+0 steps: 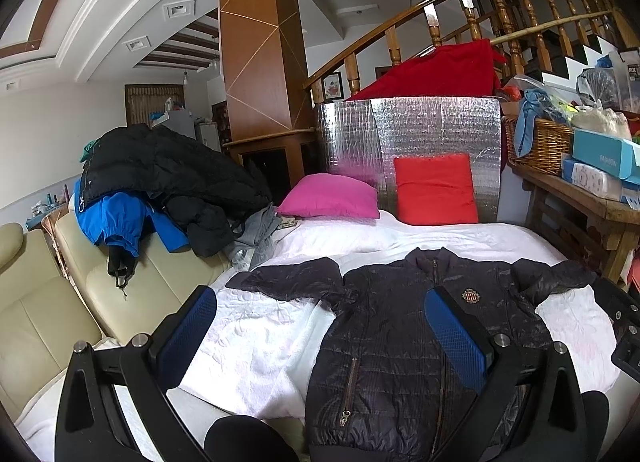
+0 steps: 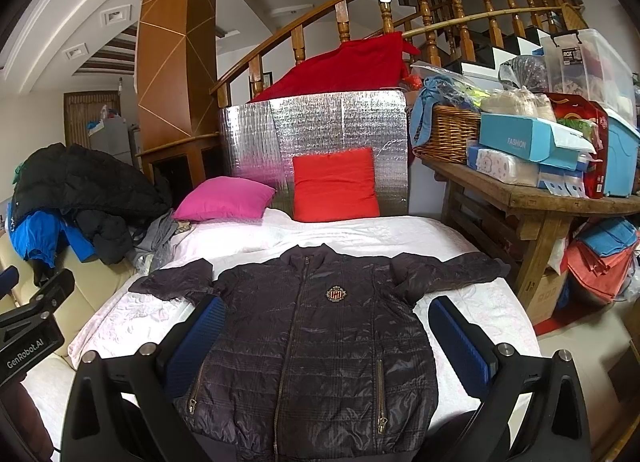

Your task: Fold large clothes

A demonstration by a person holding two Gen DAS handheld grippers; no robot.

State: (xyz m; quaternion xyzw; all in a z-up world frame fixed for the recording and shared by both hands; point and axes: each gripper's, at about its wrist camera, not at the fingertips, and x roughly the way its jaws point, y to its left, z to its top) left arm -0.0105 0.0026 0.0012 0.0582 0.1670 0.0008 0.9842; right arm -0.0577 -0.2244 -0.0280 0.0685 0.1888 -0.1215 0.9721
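Two grippers we hold apart over the bed — left gripper [image 1: 320, 326] and right gripper [image 2: 326, 332], fingers spread, pinching nothing. Below lies the dark quilted jacket [image 2: 316, 346], flat, zipped, sleeves out, on the white bedspread [image 2: 132, 326]. Beyond we see a pink pillow [image 2: 224, 197], a red cushion [image 2: 334, 187] against silver foil board [image 2: 316, 125], a staircase behind — cluttered wooden table [image 2: 532, 201] rightward.

Dark quilted jacket [image 2: 312, 346], gold-red crest [image 2: 335, 294]; white bedspread [image 2: 120, 322]; pink cushion [image 2: 224, 197], red cushion [image 2: 334, 189].
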